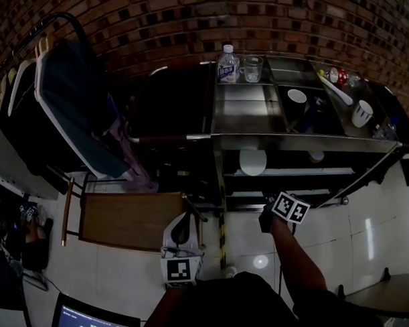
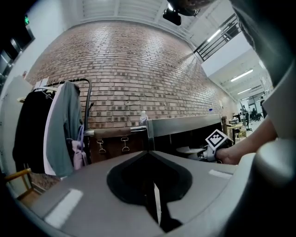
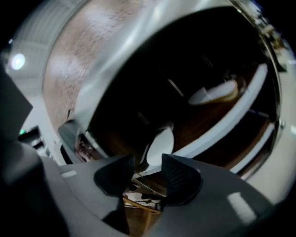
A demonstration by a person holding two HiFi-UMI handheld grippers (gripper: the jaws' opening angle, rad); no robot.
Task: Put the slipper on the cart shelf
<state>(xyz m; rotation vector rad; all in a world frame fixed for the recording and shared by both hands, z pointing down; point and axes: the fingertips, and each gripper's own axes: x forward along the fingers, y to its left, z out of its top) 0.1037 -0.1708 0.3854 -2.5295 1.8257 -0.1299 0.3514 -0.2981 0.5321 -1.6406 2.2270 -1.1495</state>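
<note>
A white slipper [image 1: 253, 162] lies on the middle shelf of the steel cart [image 1: 297, 144]. In the right gripper view that slipper [image 3: 160, 143] shows just past the fingertips of my right gripper [image 3: 147, 159], which stands open with its pads off it. A second white slipper [image 3: 215, 94] rests further along the same shelf. In the head view my right gripper [image 1: 272, 209] is in front of the cart's lower shelves. My left gripper [image 1: 184, 220] hangs low by the wooden stand. In its own view the left gripper [image 2: 149, 155] is shut and empty.
On the cart top stand a water bottle [image 1: 228, 63], a glass [image 1: 253, 68] and cups [image 1: 361, 112]. A clothes rack with jackets [image 1: 68, 104] stands left, a wooden stand [image 1: 129, 221] below it. A brick wall [image 1: 186, 19] runs behind. A screen [image 1: 93, 324] sits bottom left.
</note>
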